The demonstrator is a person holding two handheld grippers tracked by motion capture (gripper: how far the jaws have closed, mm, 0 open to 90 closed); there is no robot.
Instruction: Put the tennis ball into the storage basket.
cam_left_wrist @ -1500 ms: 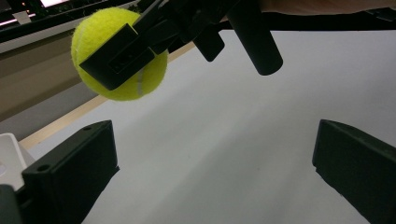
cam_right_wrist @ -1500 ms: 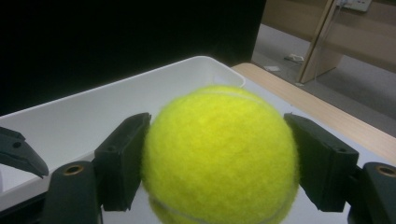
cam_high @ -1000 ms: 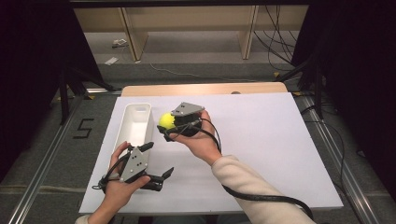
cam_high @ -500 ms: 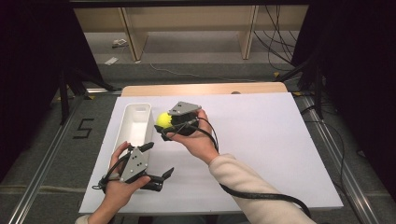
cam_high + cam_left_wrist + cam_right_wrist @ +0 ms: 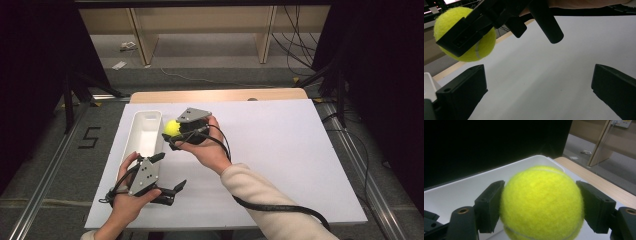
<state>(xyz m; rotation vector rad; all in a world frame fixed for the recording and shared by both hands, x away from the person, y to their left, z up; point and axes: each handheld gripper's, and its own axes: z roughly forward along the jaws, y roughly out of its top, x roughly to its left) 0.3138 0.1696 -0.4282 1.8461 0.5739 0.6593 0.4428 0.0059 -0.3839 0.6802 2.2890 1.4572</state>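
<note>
Yellow tennis ball (image 5: 172,127) sits clamped in the right tongs (image 5: 176,131), now nearer the white bin's (image 5: 145,131) rim than before. The left tongs (image 5: 170,172) stay spread, empty, low over the counter (image 5: 280,150).

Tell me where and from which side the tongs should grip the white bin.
Grip the white bin on its long near-side wall, by the end closest to the left tongs, coming down from above with one jaw inside and one outside. The rim is thin and upright and the bin looks empty, so a jaw likely fits. The right tongs already hold the tennis ball.
</note>
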